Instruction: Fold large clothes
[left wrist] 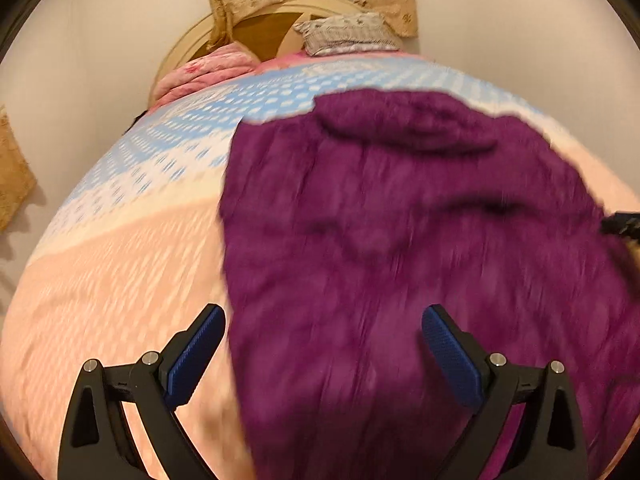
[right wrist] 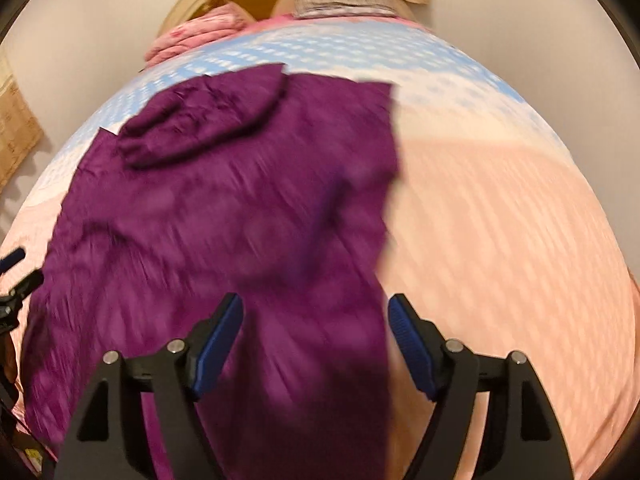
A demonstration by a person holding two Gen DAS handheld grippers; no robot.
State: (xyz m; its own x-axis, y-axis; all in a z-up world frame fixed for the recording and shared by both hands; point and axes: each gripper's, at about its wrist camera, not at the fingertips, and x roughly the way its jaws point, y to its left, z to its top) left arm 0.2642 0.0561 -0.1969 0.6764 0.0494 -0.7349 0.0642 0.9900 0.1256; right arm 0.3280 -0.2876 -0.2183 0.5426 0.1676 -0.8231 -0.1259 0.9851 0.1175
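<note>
Left fingers [left wrist: 216, 320] spread wide, right fingers [right wrist: 234, 308] too, above purple garment [left wrist: 400, 220]

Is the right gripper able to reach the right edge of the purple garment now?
Probably yes. The right gripper is open above the garment, whose right edge runs between the fingers, and nothing lies over it on the bed.

We see bare bedspread [left wrist: 100, 300] lower left; purple garment [left wrist: 400, 240] fills centre; pillow [left wrist: 348, 34] and pink blanket [left wrist: 200, 72] crowd the top.
</note>
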